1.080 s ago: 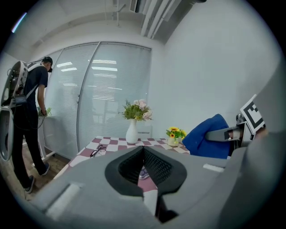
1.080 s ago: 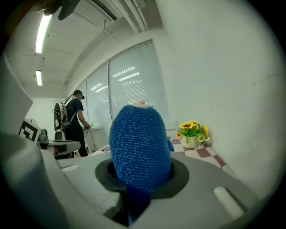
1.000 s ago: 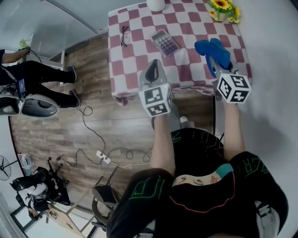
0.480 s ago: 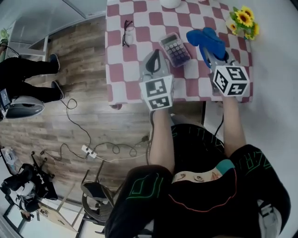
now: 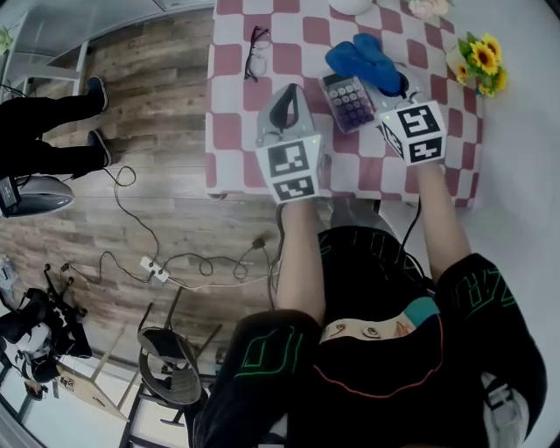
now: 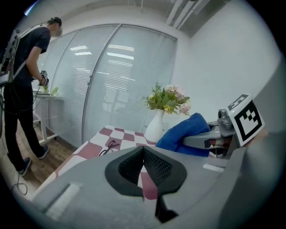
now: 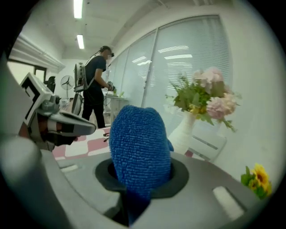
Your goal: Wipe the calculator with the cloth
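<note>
The grey calculator (image 5: 350,105) lies on the checkered table (image 5: 236,96), between my two grippers. My right gripper (image 5: 391,80) is shut on the blue cloth (image 5: 359,57), which covers the calculator's far end in the head view; whether they touch I cannot tell. In the right gripper view the cloth (image 7: 138,143) bulges up out of the right gripper (image 7: 139,172). My left gripper (image 5: 289,94) is shut with nothing in it, just left of the calculator. The left gripper view shows the left gripper (image 6: 144,154) closed on itself and the cloth (image 6: 185,132) held above the table.
Black glasses (image 5: 254,51) lie at the table's far left. A white vase (image 5: 350,5) of flowers stands at the far edge, and sunflowers (image 5: 484,61) at the right. A person (image 6: 24,85) stands beyond the table. Cables (image 5: 175,262) run across the wooden floor.
Both grippers have moved forward over the table. The right one has carried the blue cloth leftward, from beside the calculator to over its far end. The left gripper now flanks the calculator.
</note>
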`<state>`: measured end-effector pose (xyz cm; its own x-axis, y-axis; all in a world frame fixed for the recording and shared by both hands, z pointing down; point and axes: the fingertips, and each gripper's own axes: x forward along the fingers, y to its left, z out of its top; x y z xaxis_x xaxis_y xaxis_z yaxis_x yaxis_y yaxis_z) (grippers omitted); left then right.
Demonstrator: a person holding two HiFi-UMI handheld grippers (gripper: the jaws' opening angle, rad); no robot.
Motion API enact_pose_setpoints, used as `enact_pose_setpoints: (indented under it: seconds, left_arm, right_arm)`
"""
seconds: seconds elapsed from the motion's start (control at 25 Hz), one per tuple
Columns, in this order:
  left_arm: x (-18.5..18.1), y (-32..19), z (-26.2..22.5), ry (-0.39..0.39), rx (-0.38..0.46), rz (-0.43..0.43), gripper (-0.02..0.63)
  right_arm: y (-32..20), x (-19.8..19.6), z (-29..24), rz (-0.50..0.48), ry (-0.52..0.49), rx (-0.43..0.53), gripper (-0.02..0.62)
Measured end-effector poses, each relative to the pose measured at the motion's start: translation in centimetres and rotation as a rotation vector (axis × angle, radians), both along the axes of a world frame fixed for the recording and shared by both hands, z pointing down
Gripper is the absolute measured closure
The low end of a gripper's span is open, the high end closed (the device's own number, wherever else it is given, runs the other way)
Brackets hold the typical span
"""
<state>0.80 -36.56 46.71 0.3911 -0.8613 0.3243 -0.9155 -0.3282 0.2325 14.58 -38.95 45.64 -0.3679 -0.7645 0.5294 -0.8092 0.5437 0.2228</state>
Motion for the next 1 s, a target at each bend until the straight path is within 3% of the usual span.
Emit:
enact_pose_setpoints:
  seconds: [0.36, 0.64, 1.0]
  left_arm:
    - [-0.5, 0.7, 0.5, 0.024, -0.043, -0.072, 0.595]
    - [0.5, 2.3, 2.4, 0.030, -0.073, -0.131, 0.595]
    - [0.8, 3.2, 2.5, 0.006, -0.080, -0.190, 0.595]
  right_arm:
    - [-0.9, -2.9, 5.5, -0.347, 0.303, -0.021, 0.499]
    - [-0.3, -4.7, 8.6, -0.516, 0.359, -0.042, 0.499]
    - [1.3, -4.2, 9.6, -0.607, 0.323, -0.069, 0.495]
